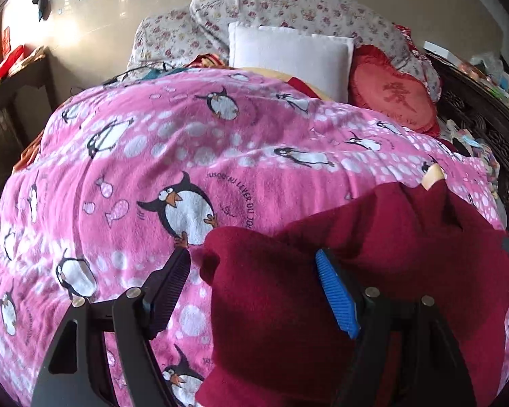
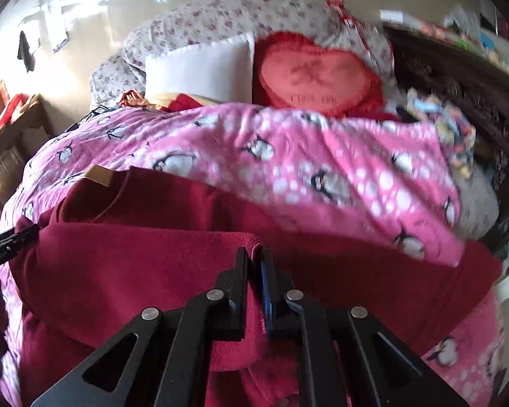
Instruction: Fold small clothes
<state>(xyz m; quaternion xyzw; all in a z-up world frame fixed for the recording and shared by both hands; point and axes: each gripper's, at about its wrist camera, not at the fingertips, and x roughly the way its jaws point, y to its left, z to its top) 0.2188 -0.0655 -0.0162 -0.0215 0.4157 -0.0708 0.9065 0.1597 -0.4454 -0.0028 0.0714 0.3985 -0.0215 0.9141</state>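
A dark red fleece top (image 1: 288, 322) lies spread on the pink penguin blanket (image 1: 146, 169), its collar with a tan label (image 1: 432, 174) pointing toward the pillows. My left gripper (image 1: 254, 271) stands open over the top's left part. Its black finger (image 1: 173, 281) is above the blanket and its blue-padded finger (image 1: 336, 295) above the red cloth, neither pressing. In the right wrist view my right gripper (image 2: 254, 254) is shut on a folded edge of the red top (image 2: 135, 264), with cloth pinched between the pads. The label (image 2: 98, 174) shows at upper left.
A white pillow (image 1: 288, 57), a red heart cushion (image 1: 393, 95) and a floral quilt (image 1: 288, 6) lie at the bed's head. A dark carved headboard (image 1: 485, 125) runs along the right side, with patterned clothes (image 2: 454, 135) beside it. A wooden table (image 1: 17, 78) stands to the left.
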